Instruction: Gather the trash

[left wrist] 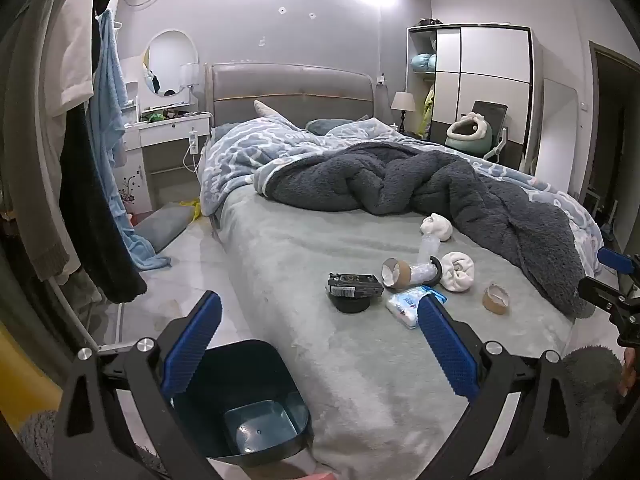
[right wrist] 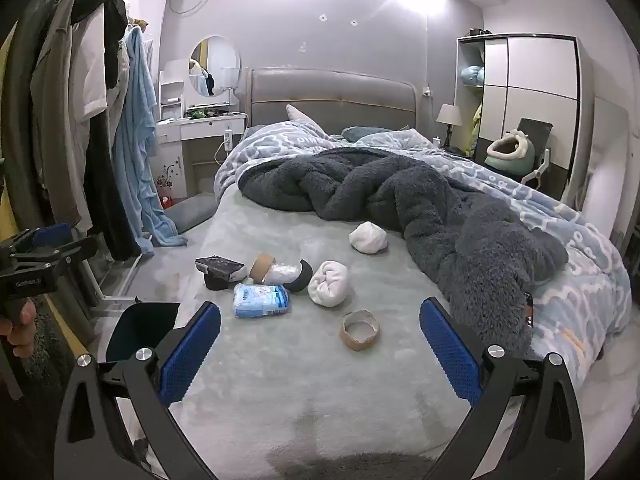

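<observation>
Trash lies on the grey-green bed sheet (right wrist: 320, 392): a brown tape-roll core (right wrist: 359, 330) (left wrist: 496, 299), a blue-white tissue pack (right wrist: 261, 300) (left wrist: 408, 307), a black packet on a black tub (right wrist: 219, 271) (left wrist: 354, 289), a cardboard tube with a clear plastic bottle (right wrist: 276, 272) (left wrist: 408, 271), and two white rolled bundles (right wrist: 330, 283) (right wrist: 368, 237). A dark blue bin (left wrist: 256, 408) (right wrist: 140, 330) stands on the floor at the bed's left corner. My left gripper (left wrist: 320, 348) is open and empty above the bin and bed edge. My right gripper (right wrist: 320, 346) is open and empty, just short of the tape core.
A crumpled dark grey and light blue duvet (right wrist: 460, 216) covers the far and right part of the bed. Clothes hang on a rack (left wrist: 92, 160) at the left. A white dressing table (right wrist: 200, 128) and a wardrobe (right wrist: 532, 92) stand by the far wall.
</observation>
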`<state>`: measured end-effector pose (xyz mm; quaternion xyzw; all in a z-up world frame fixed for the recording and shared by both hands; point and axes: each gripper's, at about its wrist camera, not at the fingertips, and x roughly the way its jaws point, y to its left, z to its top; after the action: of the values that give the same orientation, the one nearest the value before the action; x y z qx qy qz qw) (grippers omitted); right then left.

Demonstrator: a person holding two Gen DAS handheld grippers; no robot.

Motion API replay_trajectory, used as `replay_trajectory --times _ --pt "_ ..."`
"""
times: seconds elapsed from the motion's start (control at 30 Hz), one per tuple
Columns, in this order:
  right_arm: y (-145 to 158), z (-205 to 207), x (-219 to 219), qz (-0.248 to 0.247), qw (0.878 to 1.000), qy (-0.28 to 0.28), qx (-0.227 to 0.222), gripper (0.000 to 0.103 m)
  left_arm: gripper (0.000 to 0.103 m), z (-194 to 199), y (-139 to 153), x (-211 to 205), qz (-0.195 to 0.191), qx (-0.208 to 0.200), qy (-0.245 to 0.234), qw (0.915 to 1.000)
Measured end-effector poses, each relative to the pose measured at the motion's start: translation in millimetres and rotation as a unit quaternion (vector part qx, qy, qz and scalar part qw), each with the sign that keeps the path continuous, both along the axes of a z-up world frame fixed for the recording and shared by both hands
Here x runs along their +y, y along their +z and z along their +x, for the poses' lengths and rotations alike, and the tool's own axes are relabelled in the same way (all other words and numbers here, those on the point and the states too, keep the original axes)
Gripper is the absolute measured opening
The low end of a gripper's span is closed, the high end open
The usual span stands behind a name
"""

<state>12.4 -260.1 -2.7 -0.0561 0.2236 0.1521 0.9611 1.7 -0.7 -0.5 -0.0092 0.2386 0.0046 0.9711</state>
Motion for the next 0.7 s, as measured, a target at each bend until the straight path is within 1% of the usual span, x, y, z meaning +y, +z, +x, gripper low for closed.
replay_trajectory --times 0.13,0.2,0.23,0.43,0.47,0.7 --pt "-1 2 0 0.004 1.000 -0.002 0.004 0.100 0.100 1 2 -2 -0.001 0.001 0.000 1.0000" --pt "0 -1 -2 0.006 1.000 0.000 -0.003 0.100 0.100 3 3 -5 0.000 0.000 -0.001 1.0000" --pt "0 -1 -2 0.006 1.000 0.000 -0.003 0.100 0.100 -1 2 4 -0.006 -0.001 0.002 1.0000" --pt "3 -4 3 0.005 1.000 0.002 -0.002 0.100 0.100 -3 2 5 -0.005 -0.001 0.002 1.0000" --pt "1 -1 -3 0.012 1.000 0.001 -0.002 0.100 0.100 -3 2 4 -0.003 -0.001 0.002 1.0000" --pt "0 -1 -2 0.012 1.000 0.001 -0.001 0.100 0.100 -2 2 3 -0.002 -0.001 0.001 1.0000"
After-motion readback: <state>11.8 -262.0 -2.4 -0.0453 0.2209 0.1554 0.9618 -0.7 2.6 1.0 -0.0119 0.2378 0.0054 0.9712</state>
